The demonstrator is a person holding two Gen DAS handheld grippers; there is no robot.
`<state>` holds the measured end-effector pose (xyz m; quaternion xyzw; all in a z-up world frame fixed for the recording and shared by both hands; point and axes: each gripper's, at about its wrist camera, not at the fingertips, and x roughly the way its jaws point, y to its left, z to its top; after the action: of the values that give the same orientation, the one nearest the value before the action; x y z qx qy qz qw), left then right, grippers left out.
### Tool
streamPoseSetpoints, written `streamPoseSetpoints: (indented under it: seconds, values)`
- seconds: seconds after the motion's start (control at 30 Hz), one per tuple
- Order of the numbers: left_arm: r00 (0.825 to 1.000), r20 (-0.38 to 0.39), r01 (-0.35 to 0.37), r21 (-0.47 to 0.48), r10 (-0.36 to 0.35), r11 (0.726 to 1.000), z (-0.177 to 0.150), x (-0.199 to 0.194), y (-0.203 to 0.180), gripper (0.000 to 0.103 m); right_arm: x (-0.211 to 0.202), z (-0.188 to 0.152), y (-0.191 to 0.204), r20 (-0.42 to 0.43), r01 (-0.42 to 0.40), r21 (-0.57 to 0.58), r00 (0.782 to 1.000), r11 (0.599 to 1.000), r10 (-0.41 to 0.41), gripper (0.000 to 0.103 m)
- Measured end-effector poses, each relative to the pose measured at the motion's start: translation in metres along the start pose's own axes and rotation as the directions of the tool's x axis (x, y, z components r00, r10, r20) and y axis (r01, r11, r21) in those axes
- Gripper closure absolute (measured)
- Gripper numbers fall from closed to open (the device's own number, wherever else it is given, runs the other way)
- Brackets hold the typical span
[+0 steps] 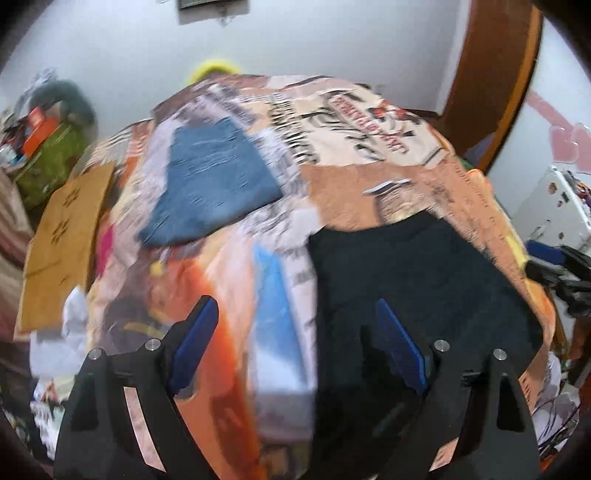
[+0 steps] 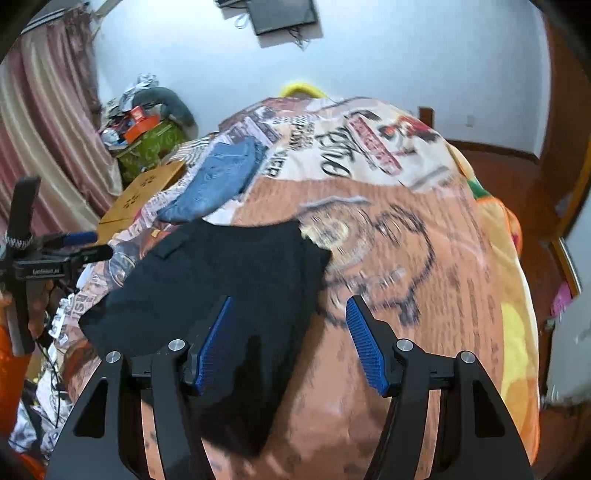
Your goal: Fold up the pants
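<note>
Bed cover: a printed blanket (image 2: 424,258) in orange, cream and newsprint patterns is lying spread over the whole bed.
Far end of bed: something yellow (image 2: 301,88) is peeking over the blanket's edge by the wall.
Cardboard: a flat brown sheet (image 1: 62,236) is lying along the bed's left side, partly under the blanket's edge.
Corner heap: a green bag (image 2: 151,147) is sitting by the wall with an orange box (image 2: 142,125) and grey cloth piled on it.
Curtain: a pink and cream striped curtain (image 2: 44,122) is hanging at the left.
Wall: a dark flat panel (image 2: 284,14) is hanging high up, wires dangling.
Right side: a wooden door frame (image 1: 491,81) is standing beside the bed.
</note>
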<state>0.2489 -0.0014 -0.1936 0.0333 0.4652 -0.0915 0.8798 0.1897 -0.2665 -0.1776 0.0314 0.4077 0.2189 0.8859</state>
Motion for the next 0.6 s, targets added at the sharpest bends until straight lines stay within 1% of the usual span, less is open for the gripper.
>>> streamPoseSetpoints:
  seconds: [0.07,0.1,0.13,0.17,0.2,0.23,0.27,0.37,0.43,0.5,0.57,0.6]
  values:
    - [0.999,-0.012,0.036,0.020,-0.036,0.999,0.011,0.013,-0.010,0.015,0.014,0.008,0.001,-0.017,-0.021,-0.008,1.000,1.000,0.021,0.056]
    - [0.999,-0.024,0.048,0.034,-0.047,0.998,0.015,0.020,-0.014,0.015,0.022,0.011,0.000,-0.029,-0.034,-0.005,0.999,0.999,0.033,0.058]
    - [0.998,-0.039,0.056,0.050,-0.054,0.997,0.018,0.028,-0.018,0.019,0.031,0.015,-0.001,-0.038,-0.046,0.000,0.998,0.999,0.045,0.061]
    - [0.997,-0.058,0.057,0.068,-0.053,0.996,0.020,0.038,-0.023,0.030,0.038,0.016,-0.002,-0.045,-0.049,0.001,0.998,0.999,0.049,0.065]
    - [0.995,-0.081,0.059,0.082,-0.052,0.995,0.022,0.047,-0.027,0.035,0.045,0.019,-0.003,-0.054,-0.045,-0.003,0.997,0.999,0.045,0.069]
    - [0.993,-0.105,0.067,0.092,-0.057,0.993,0.022,0.056,-0.030,0.044,0.052,0.020,-0.004,-0.064,-0.040,-0.009,0.997,0.999,0.039,0.077]
    - [0.991,-0.123,0.072,0.099,-0.059,0.993,0.022,0.065,-0.033,0.048,0.062,0.023,-0.005,-0.077,-0.032,-0.016,0.997,0.999,0.031,0.082]
    - [0.986,-0.157,0.072,0.104,-0.055,0.992,0.019,0.084,-0.033,0.047,0.078,0.024,-0.008,-0.108,-0.014,-0.039,0.994,0.999,0.010,0.087]
    - [0.983,-0.161,0.100,0.074,-0.087,0.992,0.019,0.092,-0.026,0.045,0.089,0.021,-0.012,-0.138,-0.011,-0.051,0.990,0.999,0.004,0.088]
    - [0.983,-0.157,0.108,0.057,-0.098,0.993,0.018,0.096,-0.021,0.039,0.096,0.018,-0.015,-0.157,-0.012,-0.063,0.988,0.998,0.001,0.088]
    - [0.984,-0.152,0.103,0.041,-0.095,0.994,0.016,0.101,-0.017,0.030,0.100,0.015,-0.017,-0.168,-0.014,-0.069,0.986,0.997,0.002,0.088]
    - [0.984,-0.152,0.102,0.034,-0.096,0.994,0.015,0.102,-0.016,0.029,0.101,0.016,-0.018,-0.171,-0.017,-0.066,0.985,0.998,0.005,0.088]
